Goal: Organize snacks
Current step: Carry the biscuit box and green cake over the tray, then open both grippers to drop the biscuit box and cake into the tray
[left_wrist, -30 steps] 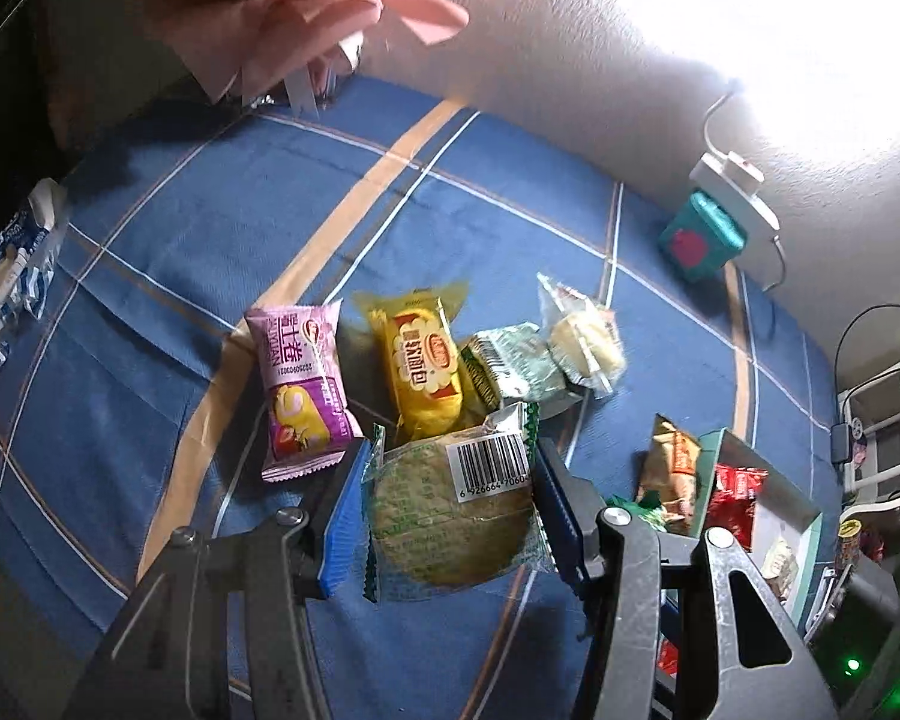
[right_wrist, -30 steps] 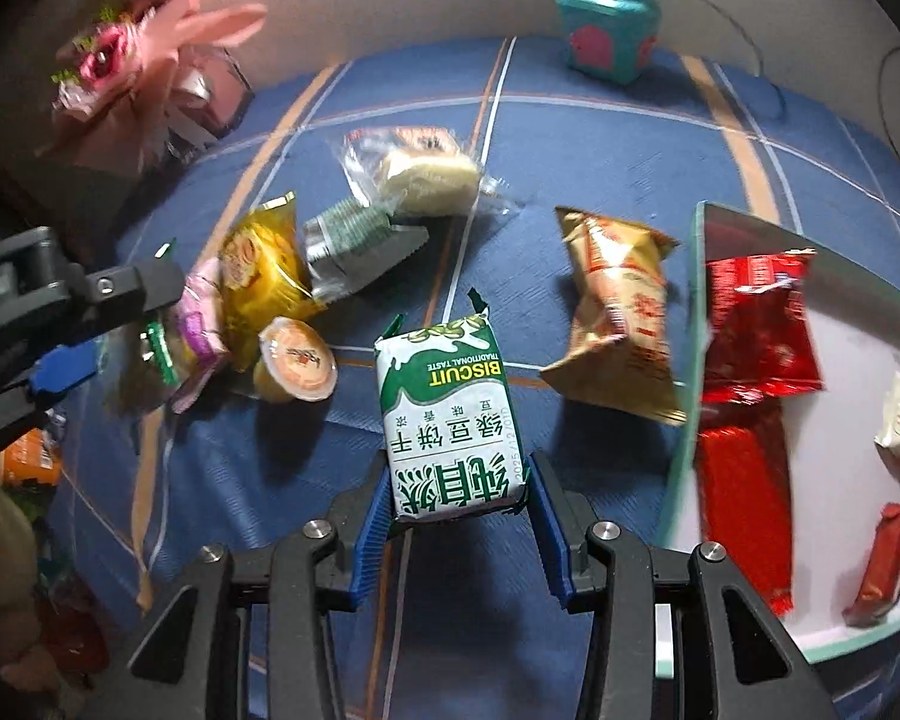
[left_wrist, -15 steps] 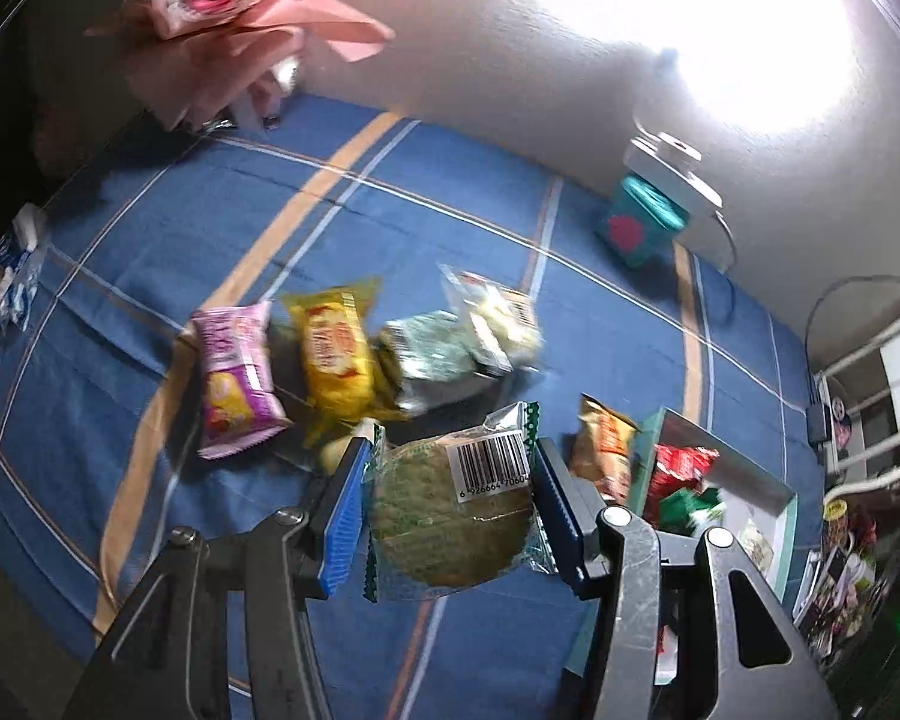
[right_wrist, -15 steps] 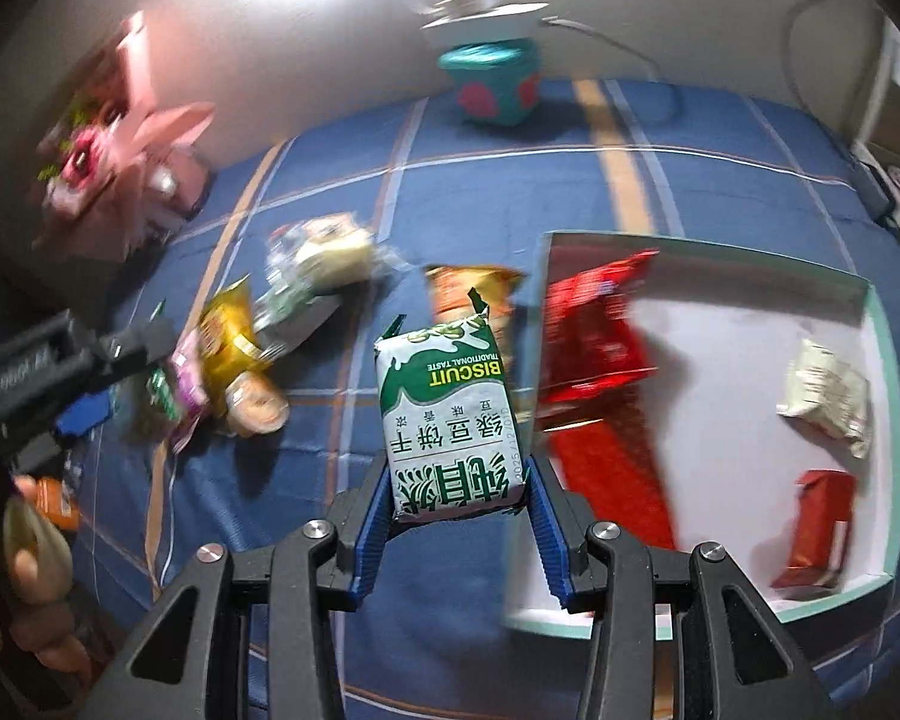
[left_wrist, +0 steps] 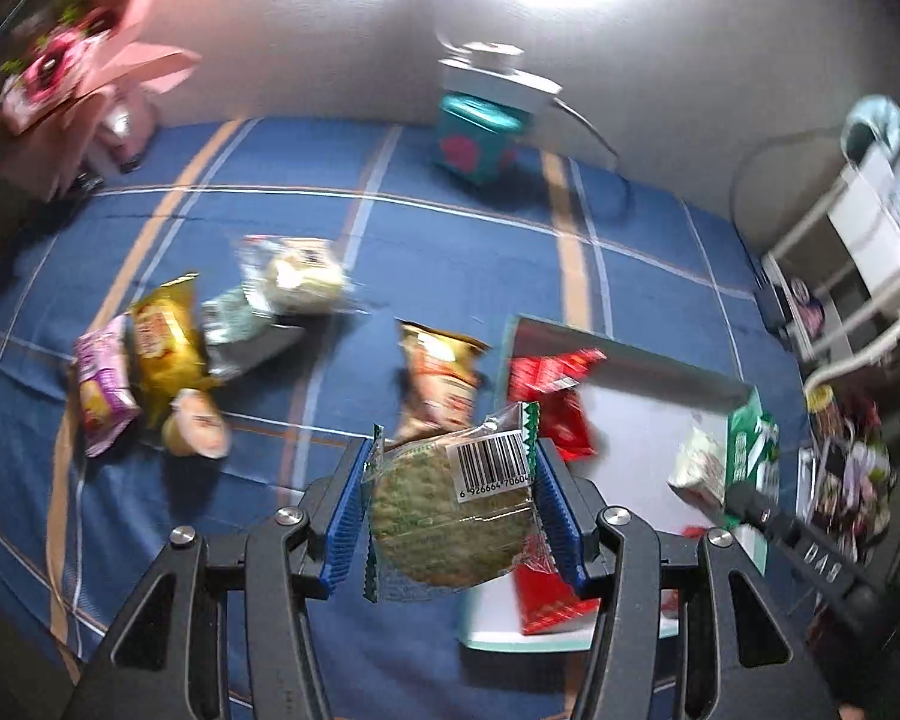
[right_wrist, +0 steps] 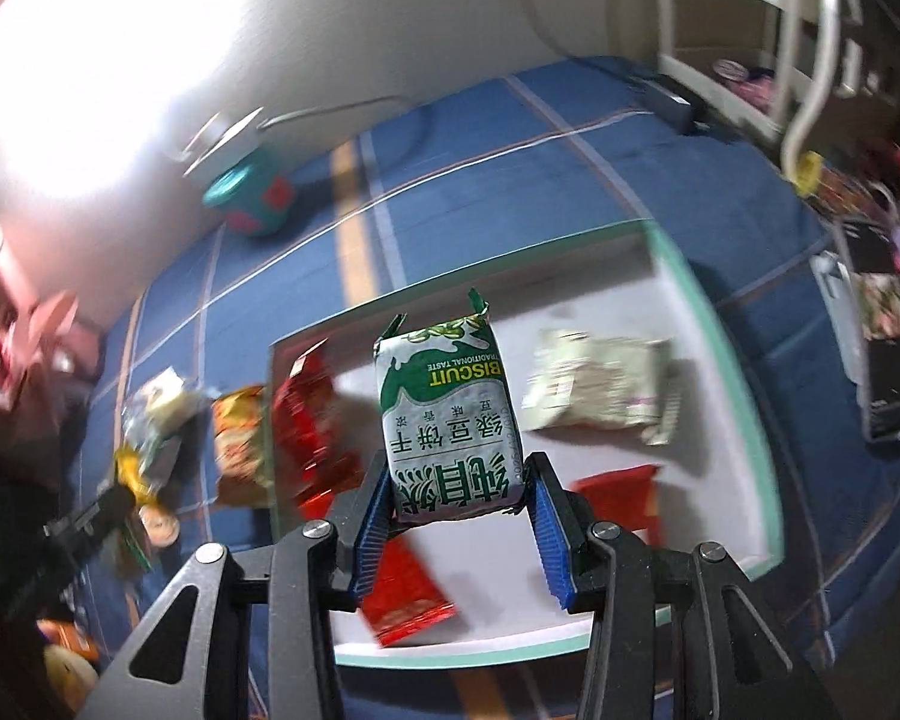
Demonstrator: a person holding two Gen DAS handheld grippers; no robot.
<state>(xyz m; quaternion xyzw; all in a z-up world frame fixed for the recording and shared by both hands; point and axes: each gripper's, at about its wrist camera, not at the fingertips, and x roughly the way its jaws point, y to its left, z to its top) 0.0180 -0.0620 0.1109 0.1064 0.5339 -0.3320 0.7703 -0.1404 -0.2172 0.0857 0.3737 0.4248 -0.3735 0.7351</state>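
Gripping a green-and-white biscuit pack (right_wrist: 450, 420) only by its near end, the right hand-held gripper (right_wrist: 459, 519) has its blue pads closed tight on the wrapper while most of the pack sticks out beyond the fingertips; I judge a quick swing could let it pivot or slide free. The left hand-held gripper (left_wrist: 447, 516) is closed on a round green cake in clear film (left_wrist: 450, 516), its pads pressing the wrapper's side seams, so slippery film could give way or the cake could crack under a harder squeeze.

Below the right gripper lies the teal-rimmed tray (right_wrist: 738, 360), already holding red packets (right_wrist: 306, 432) and a pale packet (right_wrist: 594, 390). A drop here may land on those and bounce over the low rim onto the blue striped cloth (left_wrist: 390, 228). Both grippers are close over the same tray, so they could collide. Loose snacks (left_wrist: 162, 354) wait to the left.
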